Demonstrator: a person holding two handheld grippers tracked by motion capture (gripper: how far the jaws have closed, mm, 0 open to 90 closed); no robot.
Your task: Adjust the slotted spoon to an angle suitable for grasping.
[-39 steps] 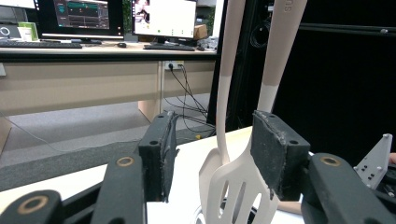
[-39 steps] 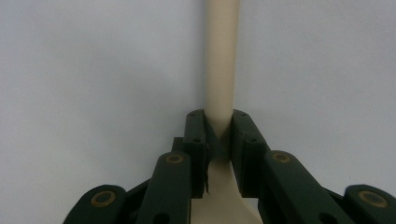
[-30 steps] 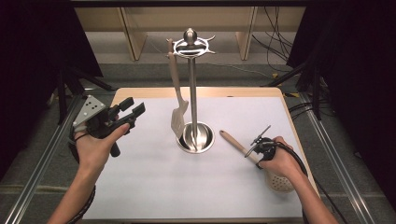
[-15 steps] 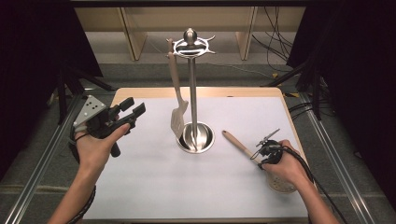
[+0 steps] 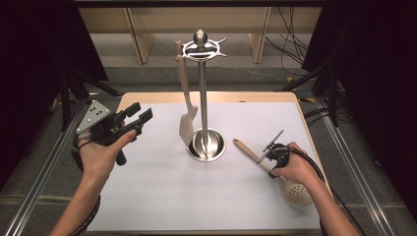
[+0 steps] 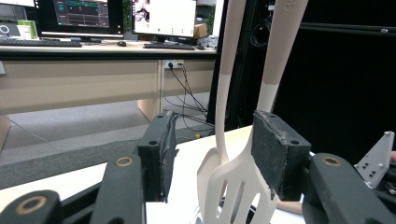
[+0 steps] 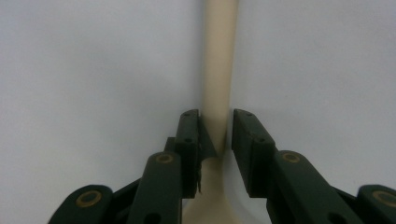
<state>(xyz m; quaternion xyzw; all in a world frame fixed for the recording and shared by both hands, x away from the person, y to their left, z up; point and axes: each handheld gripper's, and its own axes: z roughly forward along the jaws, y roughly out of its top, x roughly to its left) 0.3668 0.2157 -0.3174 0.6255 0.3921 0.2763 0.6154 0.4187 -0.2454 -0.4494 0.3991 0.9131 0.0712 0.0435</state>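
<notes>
A steel utensil stand [image 5: 202, 98] rises from the middle of the white mat. A pale slotted spatula [image 5: 187, 123] hangs from its top ring, and shows close up as the slotted spatula [image 6: 233, 186]. A wooden-handled skimmer spoon [image 5: 297, 192] lies flat at the right. My right gripper [image 5: 269, 161] points down over its handle [image 7: 218, 60]. The jaws of the right gripper [image 7: 217, 135] have just been opening and now flank the handle without pressing it. My left gripper [image 5: 140, 112] is held above the mat's left side, open and empty, as the left gripper [image 6: 212, 154] aimed at the spatula.
The stand's round base [image 5: 206, 145] sits just left of the spoon handle's tip. The mat lies on a wooden table [image 5: 147, 97] with metal rails along both sides. Desks and monitors [image 6: 163, 18] stand beyond the table.
My right hand has shifted slightly over the spoon handle, and its jaws have parted off the handle. The left hand and the spatula have not moved.
</notes>
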